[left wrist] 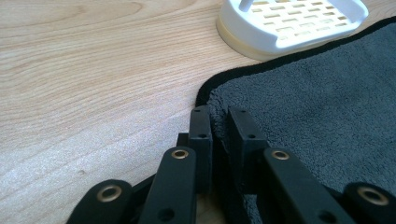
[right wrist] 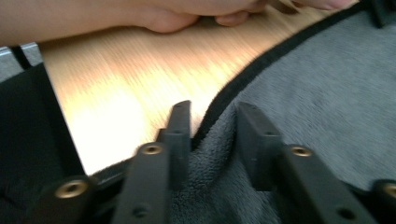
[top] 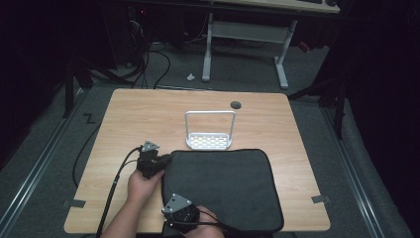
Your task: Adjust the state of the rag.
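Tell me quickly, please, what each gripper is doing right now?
Left gripper: shut on the grey towel's edge.
Right gripper: straddling the towel's edge, not yet shut.

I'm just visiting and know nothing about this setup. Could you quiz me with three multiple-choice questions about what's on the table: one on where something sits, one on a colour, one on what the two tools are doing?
1. Where does the white rack stand?
A. Just beyond the far edge of the grey cloth
B. On the near right corner of the table
C. On top of the cloth

2. What colour is the trim around the cloth's edge?
A. White
B. Black
C. Red

3. What are the left gripper and right gripper doing?
A. Both hanging high above the table
B. Both holding the rack
C. Each with its fingers set on either side of the cloth's left edge

Answers: 1 A, the high view shows the rack right behind the cloth. 2 B, both gripper views show a black border. 3 C, each gripper view shows cloth between the black fingers.
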